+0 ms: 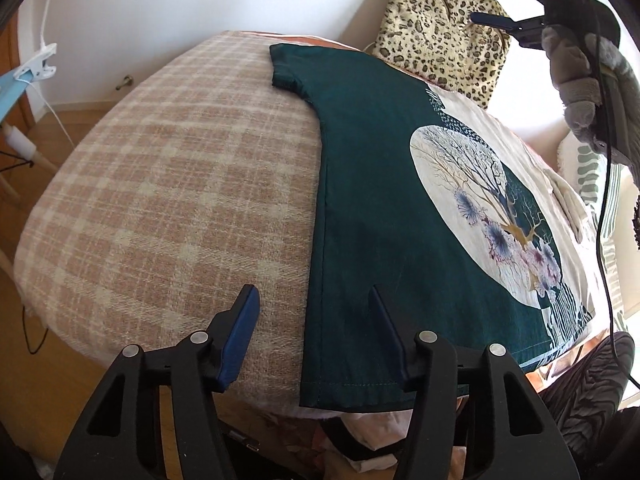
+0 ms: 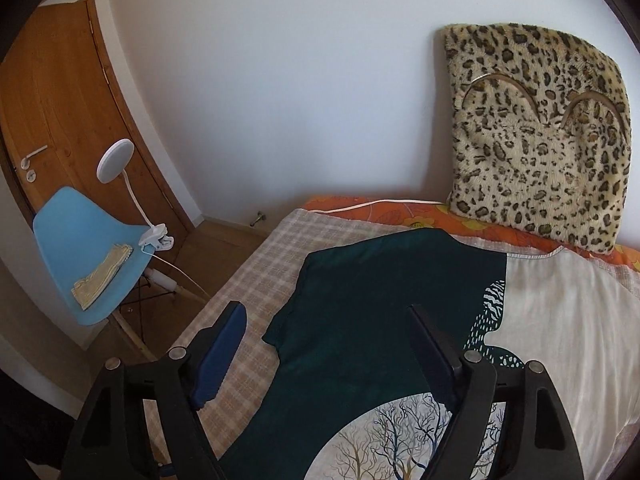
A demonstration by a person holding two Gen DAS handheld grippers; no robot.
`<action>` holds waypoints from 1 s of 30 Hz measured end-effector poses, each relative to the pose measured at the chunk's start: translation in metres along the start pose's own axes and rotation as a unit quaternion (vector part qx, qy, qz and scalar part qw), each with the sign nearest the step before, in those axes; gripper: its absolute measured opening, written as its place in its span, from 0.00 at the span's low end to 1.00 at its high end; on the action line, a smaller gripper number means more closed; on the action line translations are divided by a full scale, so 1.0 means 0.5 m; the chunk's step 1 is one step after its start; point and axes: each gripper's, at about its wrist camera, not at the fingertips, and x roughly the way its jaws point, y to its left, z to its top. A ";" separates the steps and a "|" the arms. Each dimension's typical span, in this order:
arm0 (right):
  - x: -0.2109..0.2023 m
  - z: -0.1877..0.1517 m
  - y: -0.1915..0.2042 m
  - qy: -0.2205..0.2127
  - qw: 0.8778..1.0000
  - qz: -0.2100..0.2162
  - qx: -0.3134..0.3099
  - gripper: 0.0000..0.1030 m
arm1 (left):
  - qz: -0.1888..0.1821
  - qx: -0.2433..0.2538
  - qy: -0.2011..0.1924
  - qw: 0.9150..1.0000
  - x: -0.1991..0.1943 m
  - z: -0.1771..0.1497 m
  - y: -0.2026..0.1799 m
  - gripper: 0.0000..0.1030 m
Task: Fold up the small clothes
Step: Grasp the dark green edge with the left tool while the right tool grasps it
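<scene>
My dark green short-sleeved T-shirt with a round tree-and-flower print [image 1: 372, 208] lies flat on the bed, half on the beige-and-pink checked woven blanket [image 1: 160, 200] and half on the cream sheet [image 2: 560, 320]. My left hand-held gripper [image 1: 314, 298] hangs over the shirt's hem corner at 6 o'clock in its own view, jaws roughly half open with the side seam between them, the pads gripping nothing yet. My right hand-held gripper [image 2: 326, 322] hovers above the sleeve and shoulder, jaws wide apart and empty.

The risks, as I judge them: the left jaws straddle both shirt edge and blanket, so closing here could pinch the blanket along with the hem and drag it into the fold. The right one looks to be well above the cloth; if I close before coming down I catch nothing, or only 1 layer of the sleeve, and the fold goes crooked.

Only the left view shows the hem, the whole side seam and the right hand-held gripper held in a gloved hand [image 1: 576, 80] at 1 o'clock. Only the right view shows the light blue plastic chair [image 2: 80, 248] at 9 o'clock carrying a folded yellowish cloth [image 2: 102, 276] and a white clip-on lamp [image 2: 120, 168], and the leopard-print plush cushion [image 2: 536, 140] whole.
</scene>
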 end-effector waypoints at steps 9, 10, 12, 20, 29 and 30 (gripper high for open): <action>0.219 0.049 0.053 0.080 0.997 0.003 0.005 0.72 | -0.052 -0.022 0.005 0.998 0.012 0.014 -0.001 0.45; 0.242 0.051 0.058 0.087 0.996 0.000 0.003 0.71 | -0.068 -0.036 0.008 0.997 0.014 0.016 0.005 0.45; 0.289 0.050 0.069 0.100 0.995 -0.004 -0.002 0.71 | -0.086 -0.054 0.012 0.995 0.016 0.020 0.013 0.44; 0.474 0.019 0.090 0.171 0.985 -0.015 -0.004 0.68 | -0.113 -0.059 0.019 0.992 0.026 0.023 0.012 0.30; 0.552 0.035 0.131 0.176 0.979 -0.069 -0.077 0.66 | -0.147 -0.033 0.036 0.988 0.038 0.031 -0.026 0.27; 0.561 0.035 0.134 0.179 0.977 -0.079 -0.087 0.66 | -0.141 -0.028 0.036 0.989 0.037 0.032 -0.029 0.25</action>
